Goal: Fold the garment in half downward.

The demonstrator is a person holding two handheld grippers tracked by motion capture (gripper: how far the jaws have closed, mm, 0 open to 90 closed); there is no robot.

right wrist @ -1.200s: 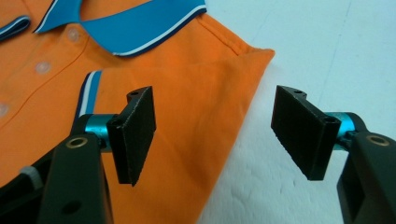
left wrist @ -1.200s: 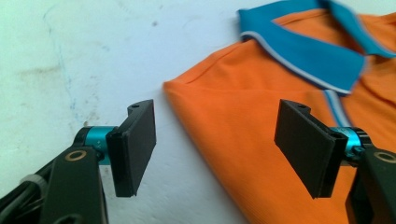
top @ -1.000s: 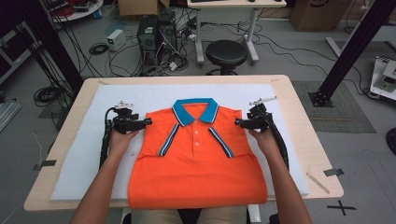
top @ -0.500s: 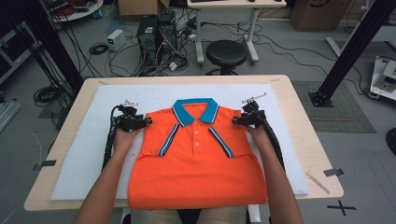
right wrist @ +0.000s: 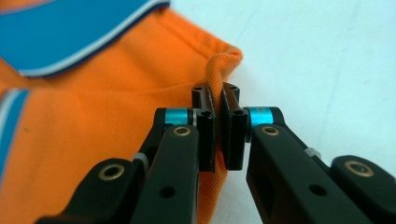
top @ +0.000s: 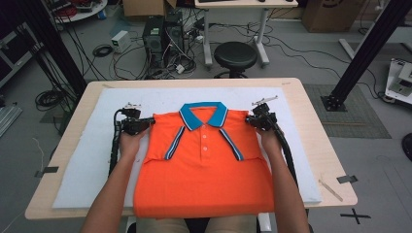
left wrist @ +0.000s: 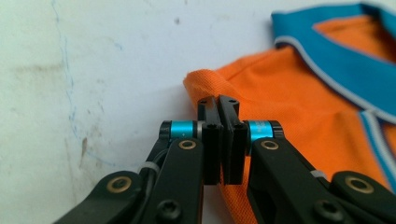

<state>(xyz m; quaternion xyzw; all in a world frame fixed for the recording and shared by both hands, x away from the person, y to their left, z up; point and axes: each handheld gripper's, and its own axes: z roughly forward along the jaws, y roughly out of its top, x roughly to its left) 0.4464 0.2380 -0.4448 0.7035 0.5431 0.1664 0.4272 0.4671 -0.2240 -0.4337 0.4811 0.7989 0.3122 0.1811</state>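
Orange polo shirt [top: 204,170] lay folded, collar at the far side, on the white mat [top: 87,165]. Left gripper [left wrist: 219,105] had just closed, clamped on the shirt's far-left shoulder corner. Right gripper [right wrist: 216,93] likewise pinched the far-right corner.

The shirt [top: 204,170] lies on a mat [top: 87,160] mid-tabletop [top: 320,145], collar toward the far edge, hem at the near edge, a hand-held gripper at each shoulder corner.
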